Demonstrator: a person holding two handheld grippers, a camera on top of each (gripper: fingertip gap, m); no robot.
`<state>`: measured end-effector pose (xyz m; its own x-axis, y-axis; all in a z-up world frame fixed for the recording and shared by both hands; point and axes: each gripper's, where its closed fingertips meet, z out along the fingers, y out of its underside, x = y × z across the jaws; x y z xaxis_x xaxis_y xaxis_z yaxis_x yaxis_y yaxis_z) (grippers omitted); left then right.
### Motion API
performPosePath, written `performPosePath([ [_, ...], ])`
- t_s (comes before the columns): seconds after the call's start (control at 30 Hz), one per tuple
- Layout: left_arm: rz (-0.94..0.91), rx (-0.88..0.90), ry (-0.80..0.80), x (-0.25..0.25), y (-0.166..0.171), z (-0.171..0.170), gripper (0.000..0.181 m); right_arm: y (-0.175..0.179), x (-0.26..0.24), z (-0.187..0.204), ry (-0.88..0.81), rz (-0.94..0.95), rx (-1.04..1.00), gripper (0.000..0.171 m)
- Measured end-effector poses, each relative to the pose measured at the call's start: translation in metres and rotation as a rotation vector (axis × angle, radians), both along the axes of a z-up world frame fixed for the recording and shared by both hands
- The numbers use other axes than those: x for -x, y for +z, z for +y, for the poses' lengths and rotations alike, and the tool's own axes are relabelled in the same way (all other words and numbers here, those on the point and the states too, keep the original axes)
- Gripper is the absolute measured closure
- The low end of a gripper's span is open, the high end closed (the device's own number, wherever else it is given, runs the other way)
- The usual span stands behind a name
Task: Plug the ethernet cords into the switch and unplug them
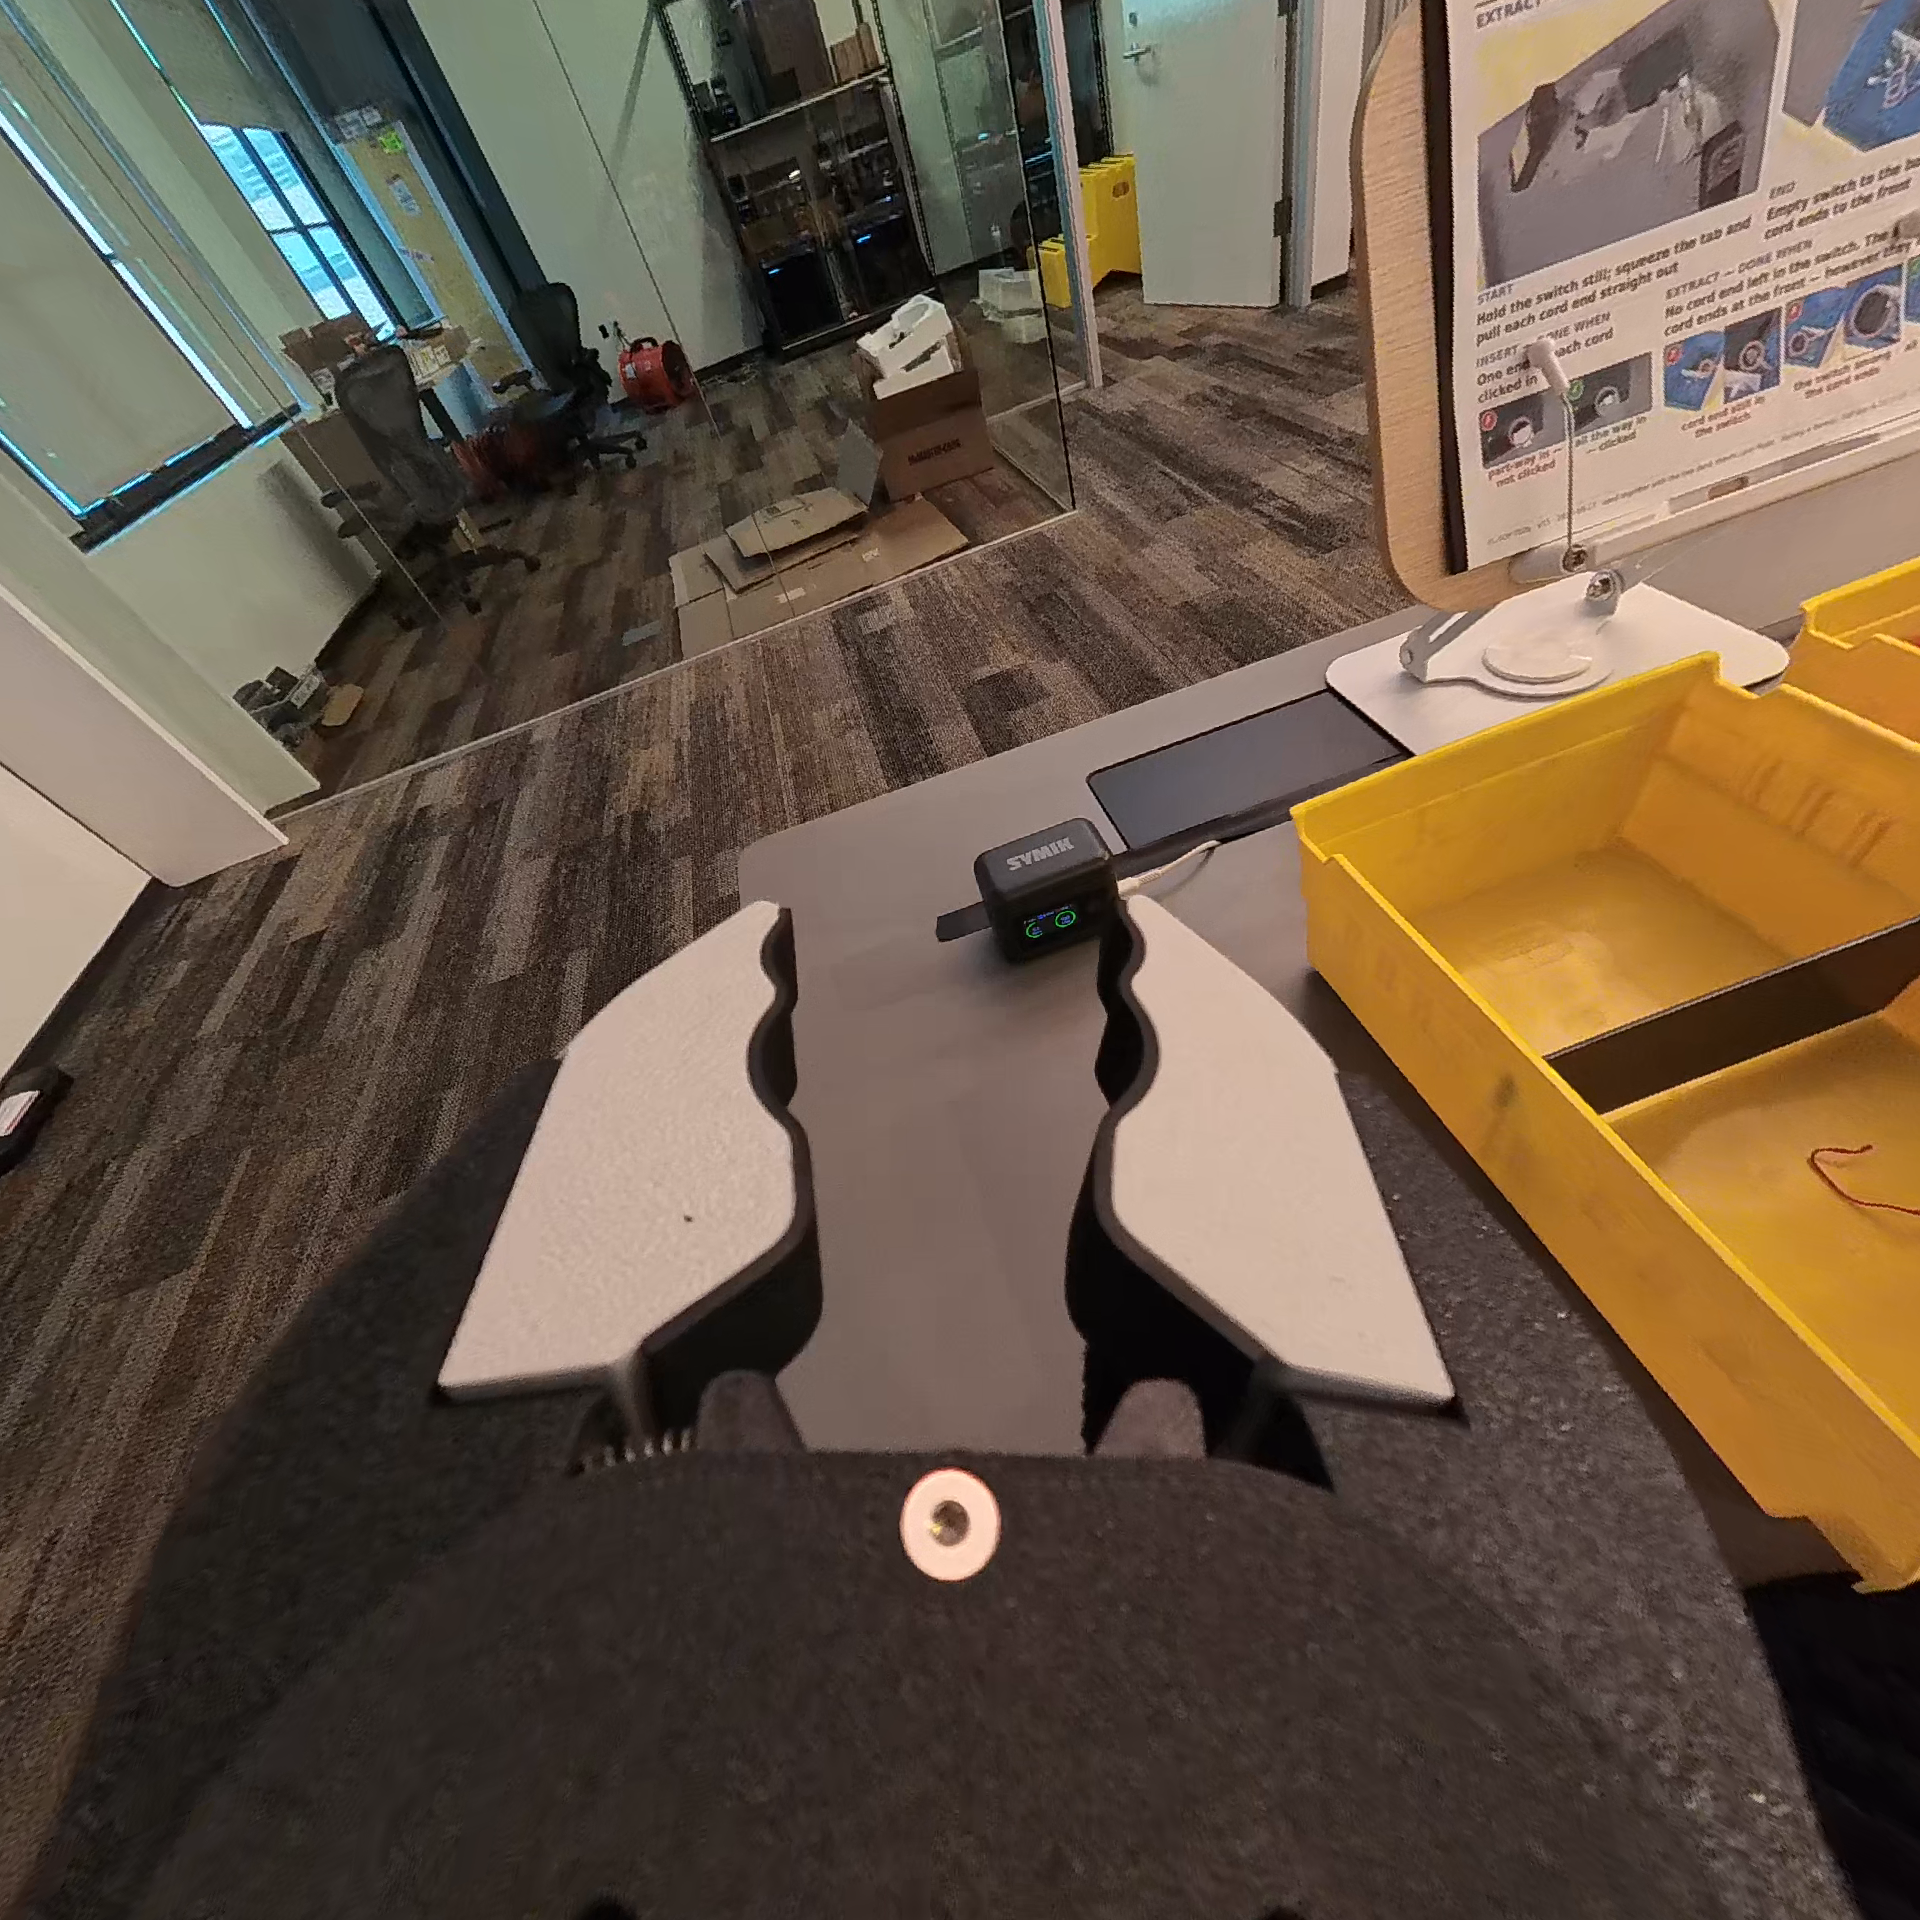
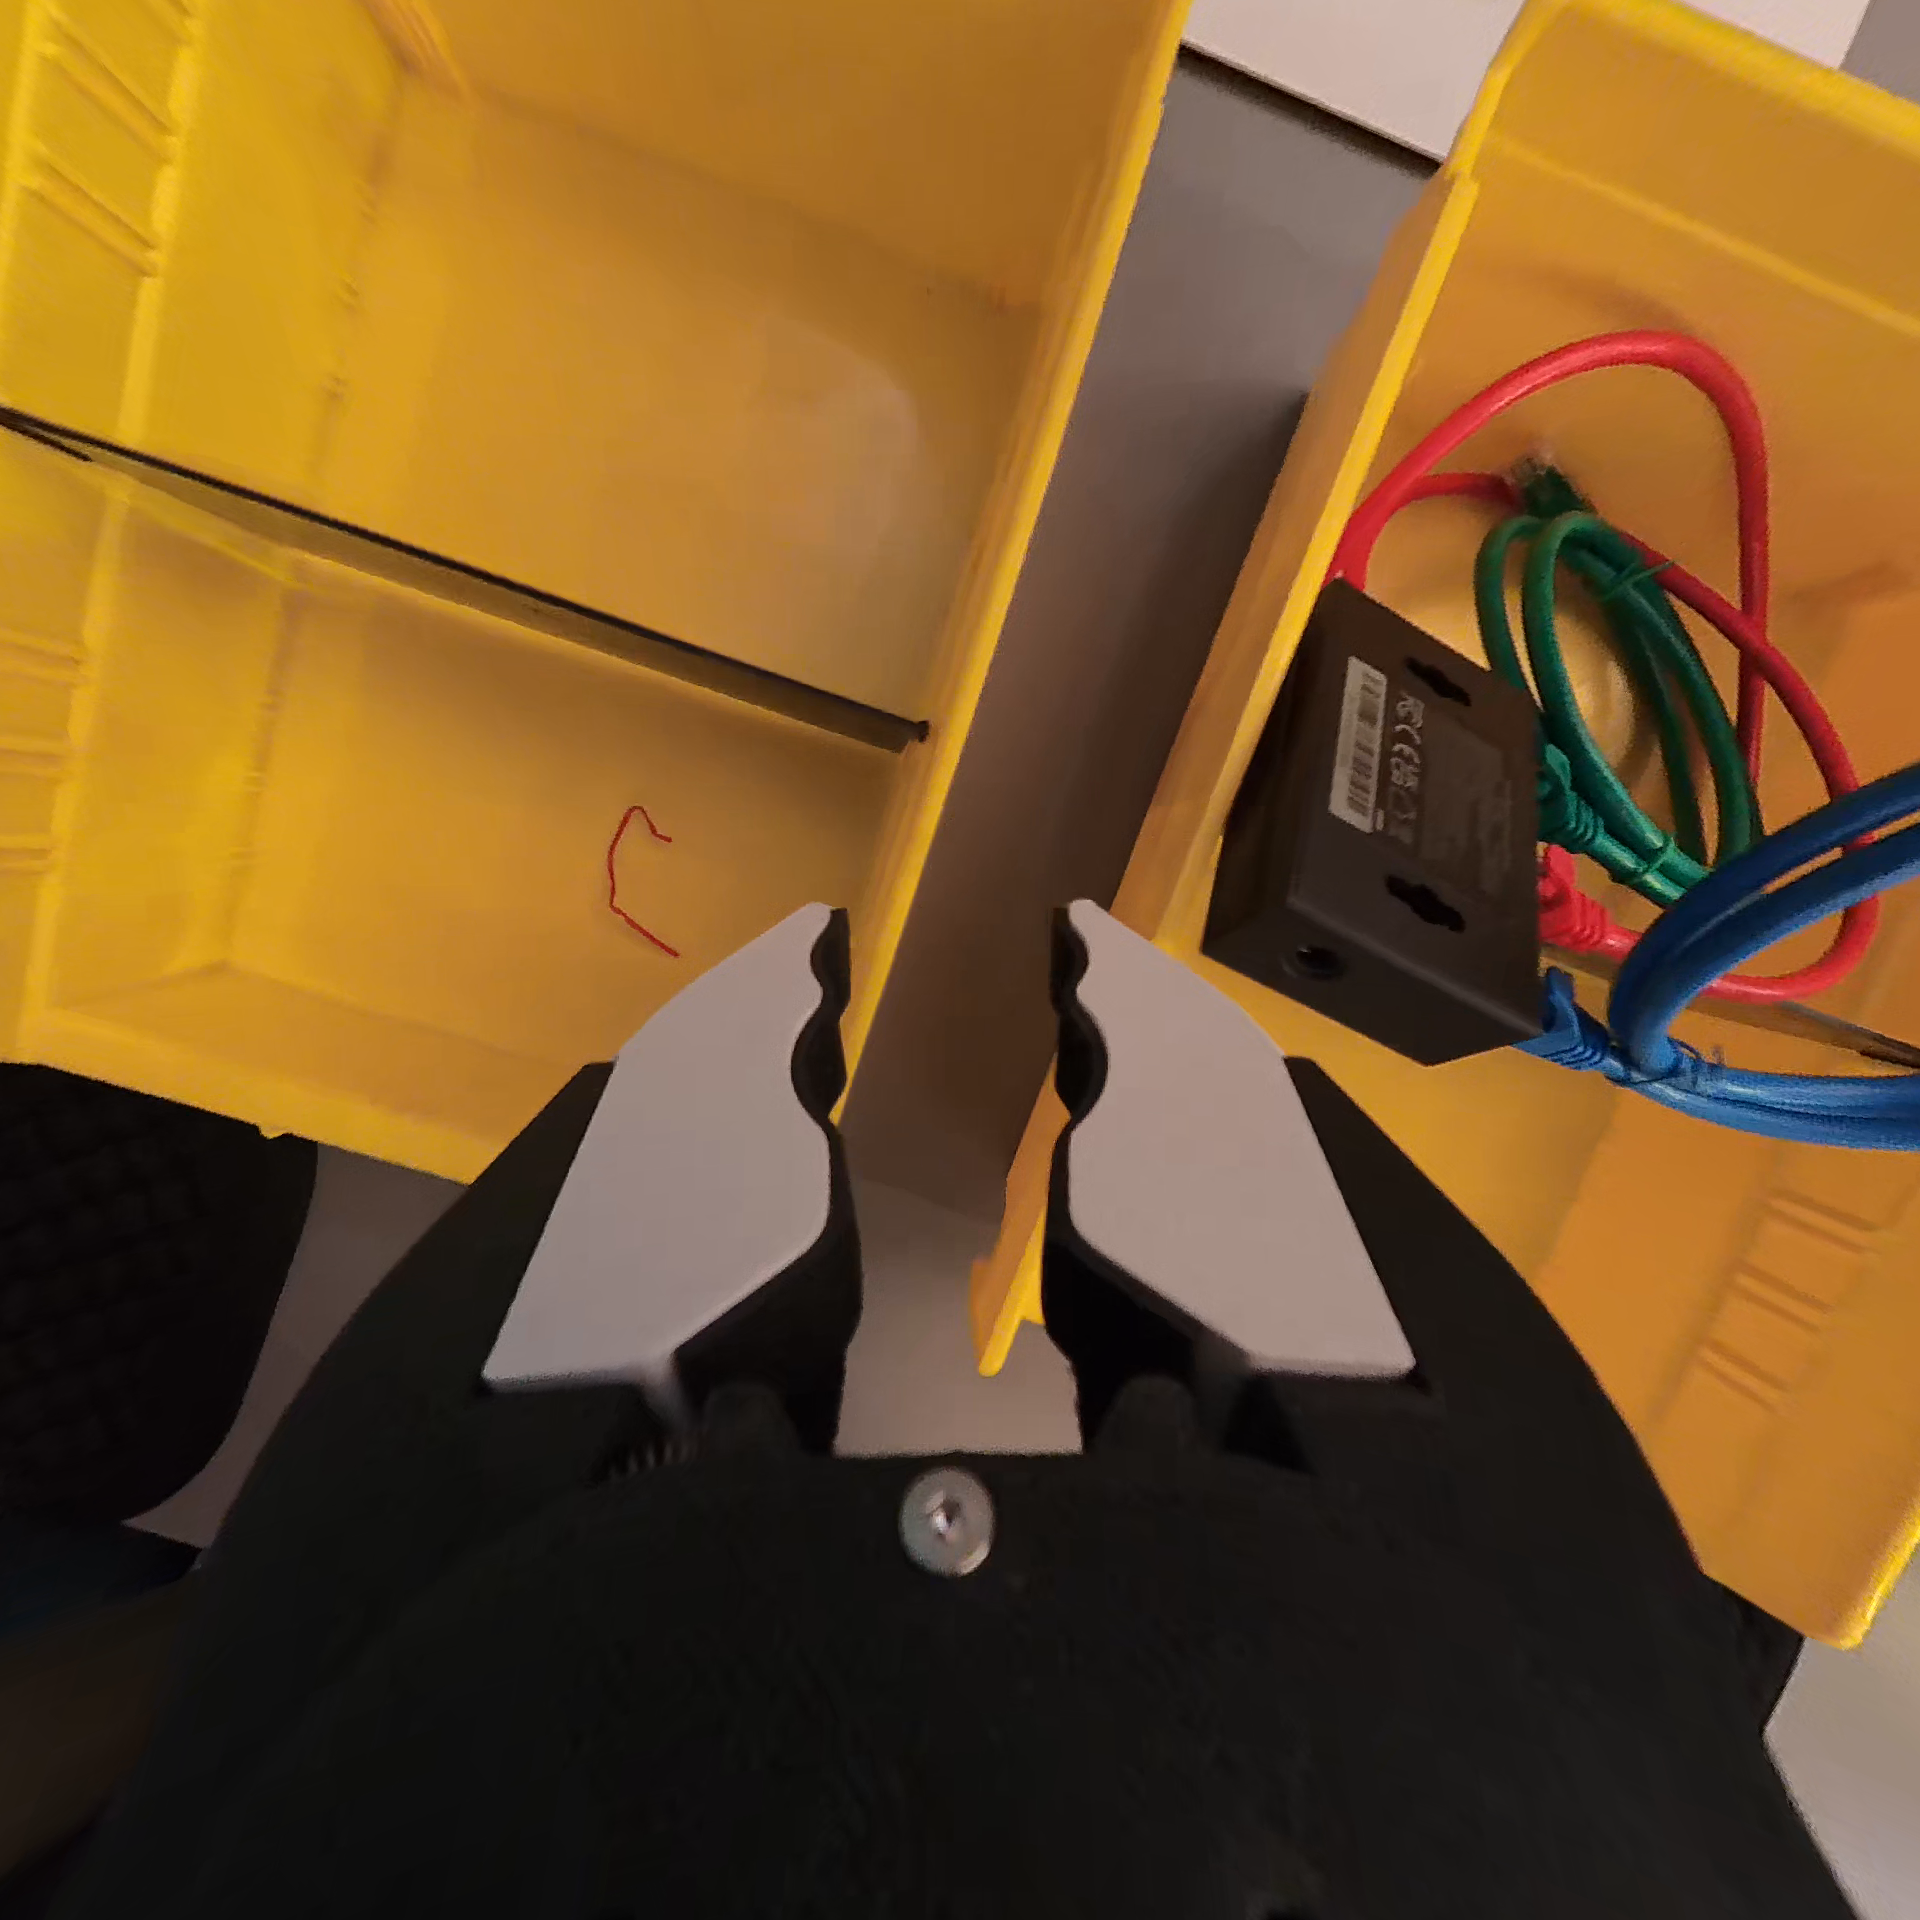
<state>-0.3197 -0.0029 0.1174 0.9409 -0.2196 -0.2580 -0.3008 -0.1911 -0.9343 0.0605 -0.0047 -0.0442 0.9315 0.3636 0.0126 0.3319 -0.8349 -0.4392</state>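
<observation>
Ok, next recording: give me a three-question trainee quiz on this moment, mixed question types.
1. True or false: the right tongs are shut on the blue cord.
2. Multiple choice: where does the black switch lie? A) on the bare table; B) in the yellow bin with the cords; C) in the divided yellow bin.
3. Short answer: which colours of ethernet cord lie beside the switch?

Key
1. False: both the right tongs and the left tongs are open and empty.
2. B.
3. Red, green and blue.
</observation>
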Motion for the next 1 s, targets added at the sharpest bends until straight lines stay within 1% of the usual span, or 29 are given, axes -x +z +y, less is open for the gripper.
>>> performPosePath([
  [0.13, -0.007, -0.009, -0.004, -0.001, 0.002, 0.0, 0.126, -0.005, 0.001, 0.002, -0.005, 0.024, 0.028, 0.136],
  [0.33, 0.006, -0.004, 0.003, -0.002, 0.001, 0.0, 0.126, -0.032, 0.01, -0.002, 0.017, 0.012, 0.135, 0.137],
  [0.53, 0.022, -0.009, -0.002, -0.004, 0.002, -0.002, 0.127, -0.069, 0.015, -0.001, 0.0, -0.023, 0.276, 0.147],
  [0.57, 0.024, -0.009, -0.004, -0.005, 0.002, -0.002, 0.128, -0.074, 0.013, -0.001, -0.006, -0.039, 0.292, 0.151],
  [0.7, 0.035, -0.004, -0.01, -0.009, 0.001, -0.001, 0.129, -0.079, 0.011, 0.001, -0.017, -0.093, 0.323, 0.15],
  [0.83, 0.057, 0.002, -0.016, -0.013, -0.001, 0.0, 0.129, -0.087, 0.005, -0.004, -0.027, -0.201, 0.389, 0.137],
  [0.87, 0.065, 0.001, -0.016, -0.014, -0.001, 0.0, 0.129, -0.087, 0.005, -0.003, -0.031, -0.21, 0.388, 0.138],
  [0.93, 0.077, 0.0, -0.019, -0.017, -0.001, -0.001, 0.129, -0.086, 0.01, 0.002, -0.045, -0.162, 0.375, 0.146],
  [0.97, 0.081, 0.0, -0.022, -0.018, -0.001, -0.001, 0.129, -0.086, 0.011, 0.004, -0.056, -0.146, 0.365, 0.147],
  [1.0, 0.084, -0.001, -0.026, -0.019, -0.001, -0.001, 0.129, -0.087, 0.01, 0.005, -0.058, -0.152, 0.358, 0.145],
])
